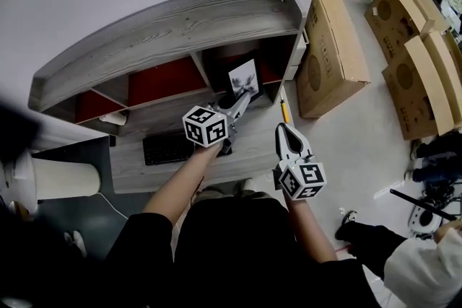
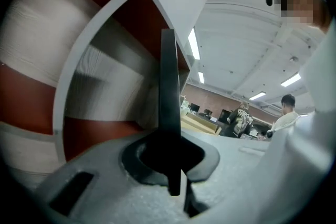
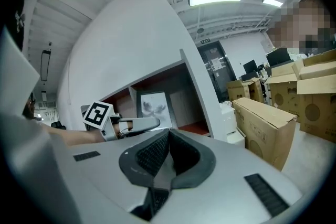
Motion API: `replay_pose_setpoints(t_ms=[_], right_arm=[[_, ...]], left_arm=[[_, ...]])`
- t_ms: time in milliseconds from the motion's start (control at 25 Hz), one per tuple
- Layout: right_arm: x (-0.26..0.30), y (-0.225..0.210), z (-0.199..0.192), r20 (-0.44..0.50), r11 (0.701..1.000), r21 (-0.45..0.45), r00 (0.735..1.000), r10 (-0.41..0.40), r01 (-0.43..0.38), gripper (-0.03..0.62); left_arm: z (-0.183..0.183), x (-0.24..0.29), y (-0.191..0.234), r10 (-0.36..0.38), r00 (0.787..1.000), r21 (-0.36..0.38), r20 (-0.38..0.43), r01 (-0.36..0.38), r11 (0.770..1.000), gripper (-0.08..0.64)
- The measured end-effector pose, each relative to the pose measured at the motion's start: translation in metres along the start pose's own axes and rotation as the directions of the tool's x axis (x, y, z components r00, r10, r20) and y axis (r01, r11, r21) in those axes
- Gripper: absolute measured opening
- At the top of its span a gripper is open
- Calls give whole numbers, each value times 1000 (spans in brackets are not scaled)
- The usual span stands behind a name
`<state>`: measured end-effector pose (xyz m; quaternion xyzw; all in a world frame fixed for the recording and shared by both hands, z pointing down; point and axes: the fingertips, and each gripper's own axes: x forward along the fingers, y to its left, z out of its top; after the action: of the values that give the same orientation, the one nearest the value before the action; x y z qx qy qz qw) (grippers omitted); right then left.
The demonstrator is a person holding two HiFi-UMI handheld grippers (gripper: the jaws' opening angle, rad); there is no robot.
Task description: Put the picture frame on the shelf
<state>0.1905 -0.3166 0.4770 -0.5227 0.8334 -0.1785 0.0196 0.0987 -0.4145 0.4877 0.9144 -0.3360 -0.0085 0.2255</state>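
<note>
Shelf [image 3: 197, 86] holds upright picture frame [image 3: 154, 109]; right gripper [image 3: 167, 135] closed, empty (boxes [image 3: 265, 118] right).

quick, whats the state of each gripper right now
left gripper: closed on the picture frame
right gripper: closed, holding nothing

The picture frame [image 1: 244, 77], dark-edged around a grey flower print on white, stood upright and facing out in the right-hand compartment of the shelf [image 1: 166, 32]. The shelf was a grey wood-grain unit with red back panels at the table's [image 1: 253, 149] far side. The left claw [image 1: 242, 101] gripped the frame's edge.
</note>
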Motion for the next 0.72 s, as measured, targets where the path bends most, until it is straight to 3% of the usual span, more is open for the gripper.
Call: replay_pose_setpoints(t_ms=[240, 520, 720], right_arm=[[8, -12, 8, 11, 1000, 10, 1000, -5, 5, 12], [34, -16, 13, -9, 997, -72, 1000, -4, 3, 12], [47, -20, 9, -32, 997, -74, 999, 2, -5, 12]], left_arm=[[9, 34, 19, 11, 1000, 41, -16, -11, 999, 25], [12, 69, 31, 17, 999, 68, -40, -14, 998, 25], [9, 97, 44, 34, 993, 131, -116, -18, 991, 25]])
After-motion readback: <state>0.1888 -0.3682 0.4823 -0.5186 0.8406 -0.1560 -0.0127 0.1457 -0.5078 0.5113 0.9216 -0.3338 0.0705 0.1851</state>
